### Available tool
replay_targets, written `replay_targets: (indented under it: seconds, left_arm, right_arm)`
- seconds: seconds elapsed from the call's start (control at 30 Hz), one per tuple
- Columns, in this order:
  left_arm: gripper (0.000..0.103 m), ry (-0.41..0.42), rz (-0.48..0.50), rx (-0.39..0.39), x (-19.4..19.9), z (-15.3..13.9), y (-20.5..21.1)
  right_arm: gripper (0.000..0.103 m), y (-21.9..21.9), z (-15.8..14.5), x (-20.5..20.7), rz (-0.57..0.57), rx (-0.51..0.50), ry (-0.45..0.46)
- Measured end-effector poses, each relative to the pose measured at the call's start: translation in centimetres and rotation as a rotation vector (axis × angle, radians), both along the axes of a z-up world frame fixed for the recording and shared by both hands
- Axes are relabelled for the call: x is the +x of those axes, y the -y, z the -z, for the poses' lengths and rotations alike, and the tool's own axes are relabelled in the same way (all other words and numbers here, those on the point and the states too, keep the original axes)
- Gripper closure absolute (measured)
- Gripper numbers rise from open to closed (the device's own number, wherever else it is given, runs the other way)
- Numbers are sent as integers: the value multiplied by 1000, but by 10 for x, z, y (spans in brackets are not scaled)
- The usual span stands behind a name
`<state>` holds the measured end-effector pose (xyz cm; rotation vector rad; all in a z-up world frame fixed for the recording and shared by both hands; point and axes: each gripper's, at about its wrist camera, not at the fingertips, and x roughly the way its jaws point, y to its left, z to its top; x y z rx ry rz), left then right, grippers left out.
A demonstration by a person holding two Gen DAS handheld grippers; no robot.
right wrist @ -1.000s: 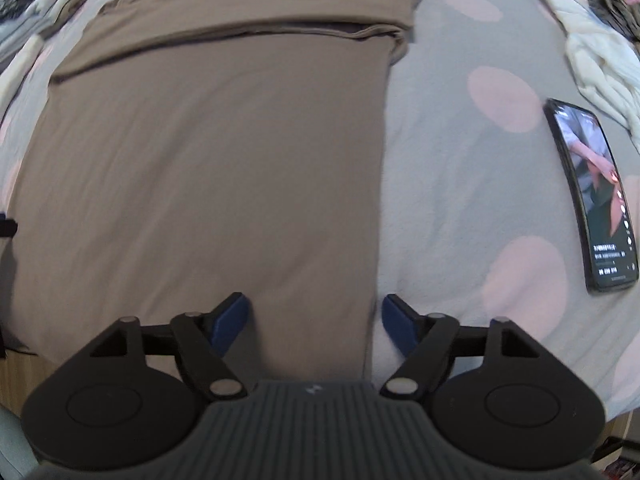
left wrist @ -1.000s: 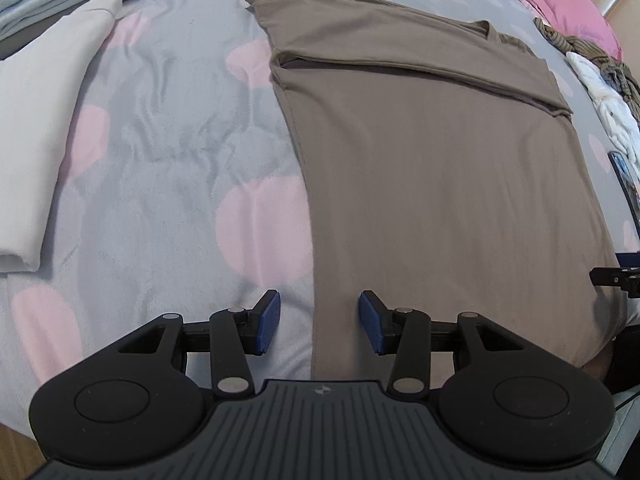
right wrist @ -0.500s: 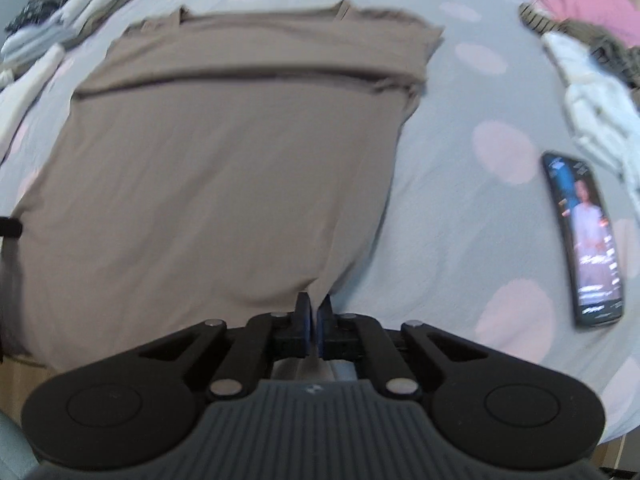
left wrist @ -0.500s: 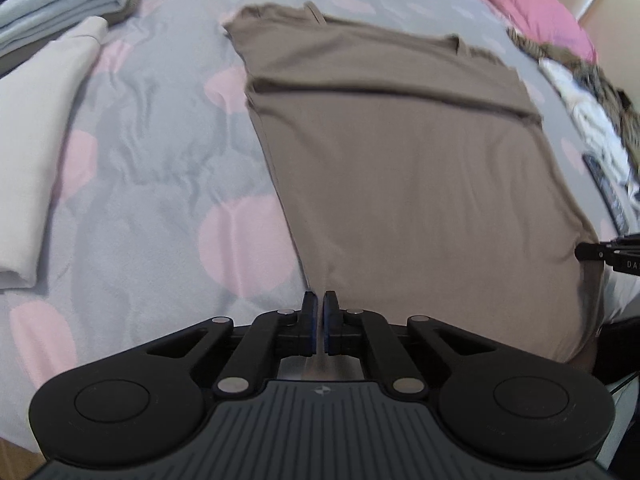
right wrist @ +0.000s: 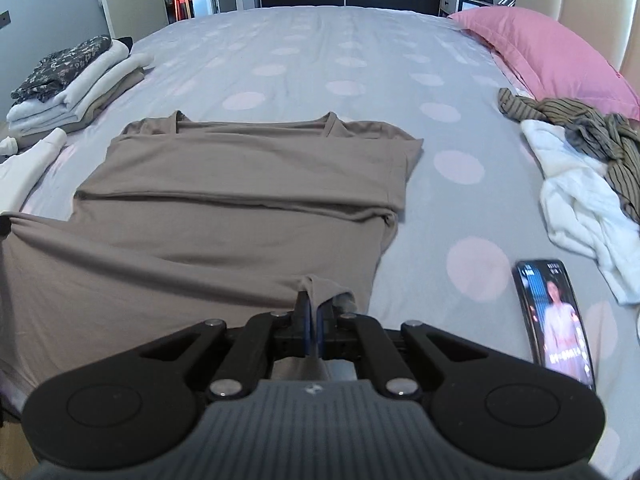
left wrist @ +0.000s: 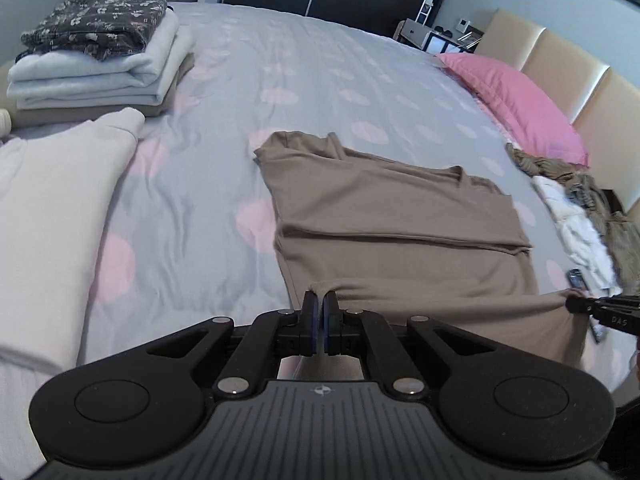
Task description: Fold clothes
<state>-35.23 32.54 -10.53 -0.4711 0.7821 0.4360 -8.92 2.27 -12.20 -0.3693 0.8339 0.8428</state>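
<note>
A taupe shirt (left wrist: 400,216) (right wrist: 240,184) lies spread on the dotted grey bed, neckline at the far end, sleeves folded in. My left gripper (left wrist: 321,300) is shut on the near left corner of its hem, which is lifted off the sheet. My right gripper (right wrist: 312,304) is shut on the near right hem corner, cloth bunched over its fingers. The hem hangs taut between the two corners. In the left wrist view the right gripper's tip (left wrist: 576,303) shows at the right edge, pinching the cloth.
A stack of folded clothes (left wrist: 96,52) (right wrist: 68,84) sits at the far left, with a folded white garment (left wrist: 52,200) nearer. A phone (right wrist: 554,316) lies on the sheet at the right, beside a heap of unfolded clothes (right wrist: 580,160) and a pink pillow (right wrist: 548,52).
Both grippers went from open around the hem to shut on its corners, then rose and tipped up, lifting the near edge of the shirt off the bed.
</note>
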Motion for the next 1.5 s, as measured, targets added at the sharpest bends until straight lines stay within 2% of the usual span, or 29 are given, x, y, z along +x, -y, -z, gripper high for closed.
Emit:
replay_targets:
  seconds: [0.13,0.27,0.4,0.43,0.57,0.63,0.7,0.77,0.97,1.17,1.33,1.5]
  left_arm:
    - [102,-37,7,36,9,19,-1]
    - [96,-86,8,74,9,32,-2]
    - [90,-118,-8,77,5,32,-3]
    - [90,-118,-2,81,4,29,-1]
    - [84,-129,73,151,3,19,17]
    - [78,-144,125,197,3,15,30]
    - [67,-152,172,227,2,13,43]
    - [64,-153,230,241,1,10,54]
    - [62,-170,420,277,-4,10,92]
    - [60,-246,624,373,-8,26,132]
    - [60,-344,739,445,-16,45,155]
    - [60,-446,777,513,-22,63,161]
  right_arm:
    - [98,-12,17,8,-7,-21,-1]
    - [93,-15,25,12,9,-39,8]
    - [69,-11,25,12,27,-28,15]
    - [68,-10,24,10,19,-25,20]
    - [62,-16,24,-13,-118,-63,82]
    - [58,-19,23,-26,-194,-81,99]
    - [53,-19,21,-40,-279,-87,117]
    - [53,-19,20,-54,-367,-103,149]
    - [52,-11,27,-101,-640,-212,298]
    - [52,2,45,-140,-864,-334,399]
    - [52,14,54,-154,-963,-407,450]
    - [51,23,61,-158,-1007,-468,482]
